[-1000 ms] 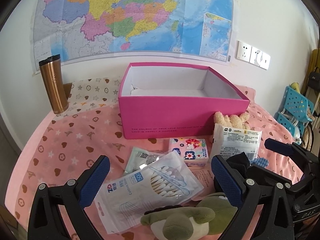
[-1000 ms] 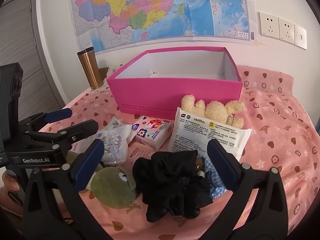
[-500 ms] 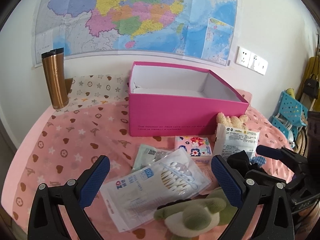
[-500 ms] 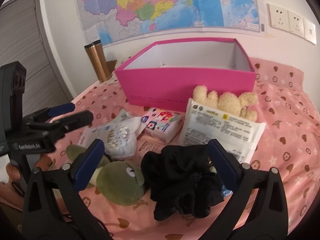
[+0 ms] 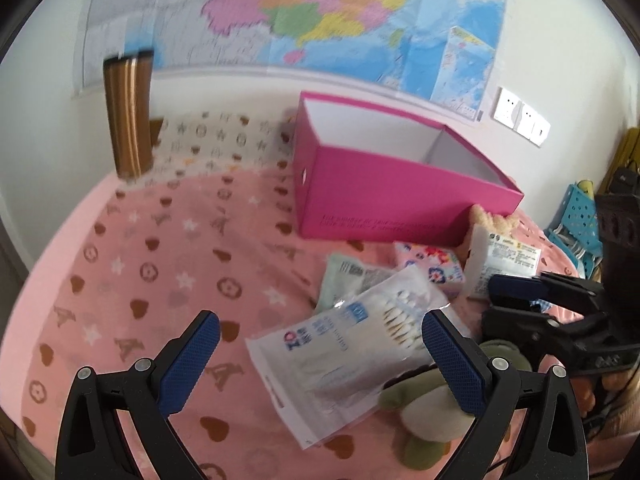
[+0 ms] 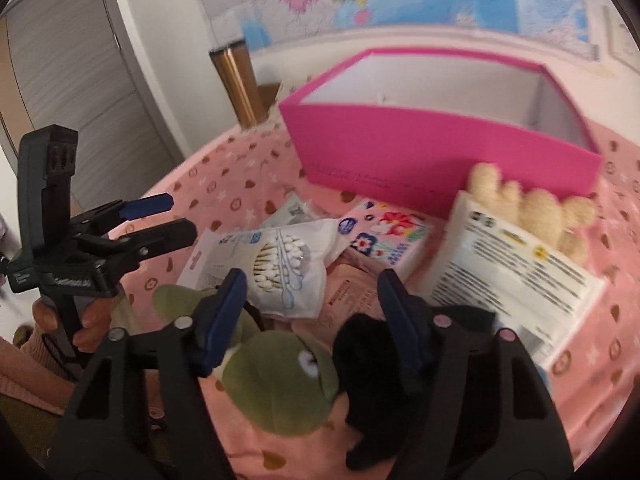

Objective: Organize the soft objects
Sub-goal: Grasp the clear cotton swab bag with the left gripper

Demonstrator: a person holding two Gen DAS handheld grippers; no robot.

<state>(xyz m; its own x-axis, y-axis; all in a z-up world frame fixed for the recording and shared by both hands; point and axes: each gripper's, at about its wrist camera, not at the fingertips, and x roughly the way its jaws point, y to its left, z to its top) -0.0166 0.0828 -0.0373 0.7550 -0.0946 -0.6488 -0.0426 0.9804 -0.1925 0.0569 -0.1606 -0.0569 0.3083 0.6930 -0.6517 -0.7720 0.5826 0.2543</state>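
An open pink box [image 5: 384,196] [image 6: 432,160] stands on the pink cloth. In front of it lie a green plush frog [image 6: 280,380] [image 5: 436,412], a black scrunchie [image 6: 372,364], a beige teddy [image 6: 532,212], a cotton swab bag [image 5: 352,344] [image 6: 280,264], a floral tissue pack [image 6: 384,240] and a white packet [image 6: 512,268]. My left gripper [image 5: 320,364] is open over the swab bag and bare cloth. My right gripper [image 6: 316,316] is open, low over the frog and scrunchie, holding nothing.
A copper tumbler [image 5: 128,116] stands at the back left by the wall. A map hangs on the wall behind. A blue basket [image 5: 580,216] sits off the right edge. A grey door [image 6: 72,80] is at the left.
Both grippers swung left. The right gripper dropped closer over the frog and scrunchie, its fingers narrower apart. The left view now shows more bare cloth on the left.
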